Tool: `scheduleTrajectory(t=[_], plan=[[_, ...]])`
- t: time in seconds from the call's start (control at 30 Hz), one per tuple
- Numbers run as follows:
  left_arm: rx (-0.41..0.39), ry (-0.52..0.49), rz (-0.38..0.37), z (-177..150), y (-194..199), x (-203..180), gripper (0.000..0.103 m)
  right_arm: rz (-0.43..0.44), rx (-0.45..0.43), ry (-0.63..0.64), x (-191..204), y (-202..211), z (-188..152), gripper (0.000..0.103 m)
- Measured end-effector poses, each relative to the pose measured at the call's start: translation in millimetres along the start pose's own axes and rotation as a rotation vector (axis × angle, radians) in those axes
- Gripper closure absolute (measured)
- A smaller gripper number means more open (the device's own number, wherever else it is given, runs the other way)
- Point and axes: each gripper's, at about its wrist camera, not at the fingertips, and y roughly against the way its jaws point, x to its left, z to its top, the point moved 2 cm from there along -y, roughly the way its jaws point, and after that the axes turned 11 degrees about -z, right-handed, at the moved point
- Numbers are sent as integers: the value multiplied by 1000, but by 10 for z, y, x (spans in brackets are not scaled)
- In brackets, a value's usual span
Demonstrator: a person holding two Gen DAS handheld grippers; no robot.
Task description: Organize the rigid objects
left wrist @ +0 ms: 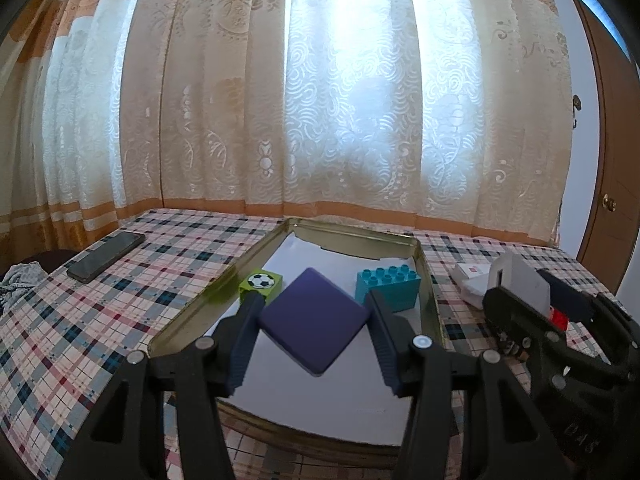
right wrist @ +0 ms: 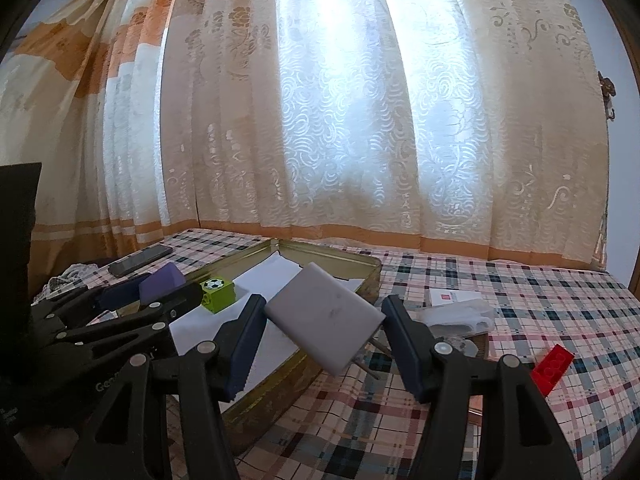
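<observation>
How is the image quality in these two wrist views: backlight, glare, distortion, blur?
Left wrist view: strong backlight through the curtain blows out its centre; fisheye bends the tin tray and darkens the corners; the purple block in the left gripper is sharp. Right wrist view: same glare and curvature; the white charger in the right gripper is clear, while the red brick looks slightly soft.

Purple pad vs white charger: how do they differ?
The purple pad is a flat, dark square; the white charger is a thicker, pale block with metal prongs. The pad is in the left gripper; the charger is in the right gripper. Both are gripped corner-on, above the tin tray.
</observation>
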Motion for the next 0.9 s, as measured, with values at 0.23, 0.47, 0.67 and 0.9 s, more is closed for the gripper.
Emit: scheduleTrajectory(t=[0.23, 0.47, 0.67, 0.9], plan=[[35, -8, 22, 53, -52, 170, 50, 56, 40, 23, 92, -134, 21, 41], [108, 0, -7, 235, -186, 357, 50, 161, 127, -29, 119, -320, 234, 41], [208, -9, -22, 383, -461, 451, 50, 231, 186, -12, 266, -606, 416, 41], [288, -100, 0, 428, -713, 392, 50, 257, 258, -56, 311, -892, 354, 41]])
